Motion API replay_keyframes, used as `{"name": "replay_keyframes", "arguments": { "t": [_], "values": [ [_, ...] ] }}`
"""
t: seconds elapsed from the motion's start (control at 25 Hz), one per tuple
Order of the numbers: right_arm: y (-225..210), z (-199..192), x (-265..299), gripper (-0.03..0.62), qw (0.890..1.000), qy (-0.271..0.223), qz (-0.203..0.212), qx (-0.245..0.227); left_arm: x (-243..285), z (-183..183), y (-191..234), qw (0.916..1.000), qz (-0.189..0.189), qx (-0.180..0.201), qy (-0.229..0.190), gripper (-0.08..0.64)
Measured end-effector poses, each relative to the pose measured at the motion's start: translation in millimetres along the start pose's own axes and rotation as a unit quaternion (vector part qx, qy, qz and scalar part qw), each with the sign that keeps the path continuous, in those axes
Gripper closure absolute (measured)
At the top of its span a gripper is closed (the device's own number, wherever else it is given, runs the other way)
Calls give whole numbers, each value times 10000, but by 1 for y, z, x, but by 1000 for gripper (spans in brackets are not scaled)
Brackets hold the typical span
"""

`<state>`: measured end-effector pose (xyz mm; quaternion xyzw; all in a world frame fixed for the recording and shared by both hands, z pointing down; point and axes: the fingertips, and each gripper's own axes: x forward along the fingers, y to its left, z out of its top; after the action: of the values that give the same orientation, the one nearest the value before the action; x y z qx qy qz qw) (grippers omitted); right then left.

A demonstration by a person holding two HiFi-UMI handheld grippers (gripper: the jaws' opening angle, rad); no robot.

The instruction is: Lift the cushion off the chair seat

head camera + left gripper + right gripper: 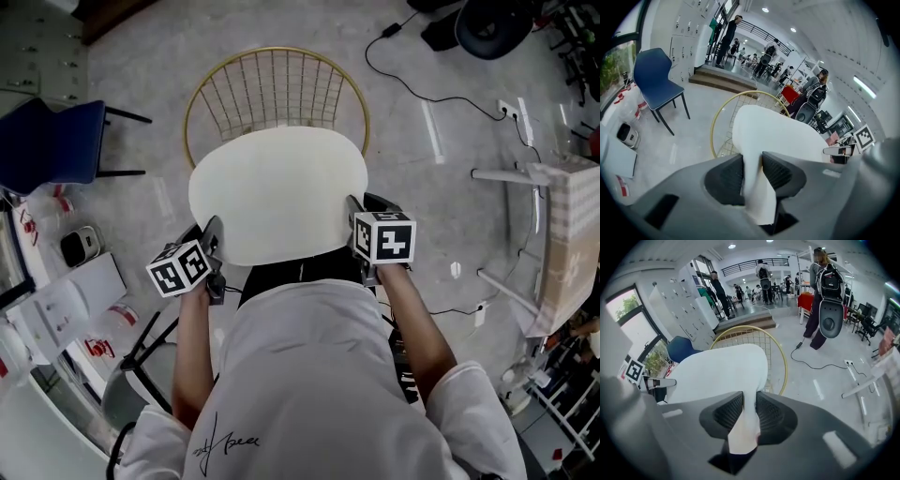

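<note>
Over the chair point(277, 89), the cushion point(277, 192) is pinched at opposite edges by the left tool point(752, 166) and right tool point(750, 408); its rim creases softly, suggesting a light, pliable pad.

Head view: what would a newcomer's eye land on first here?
The big white cushion at centre, pinched at its near corners by the left tool and the right tool, one at each side. Beyond it curves the gold wire chair back, and a blue chair stands at the far left.
</note>
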<state>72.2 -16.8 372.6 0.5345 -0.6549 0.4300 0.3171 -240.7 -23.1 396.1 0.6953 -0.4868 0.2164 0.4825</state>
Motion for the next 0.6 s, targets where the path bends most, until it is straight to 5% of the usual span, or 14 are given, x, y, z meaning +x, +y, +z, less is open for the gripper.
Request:
{"name": "replay_keyframes", "arguments": {
  "t": [0.6],
  "values": [
    [30,6,-31,509,9989,-326,310,106,-35,21,-2,9985,-339,302,-306,454]
  ]
}}
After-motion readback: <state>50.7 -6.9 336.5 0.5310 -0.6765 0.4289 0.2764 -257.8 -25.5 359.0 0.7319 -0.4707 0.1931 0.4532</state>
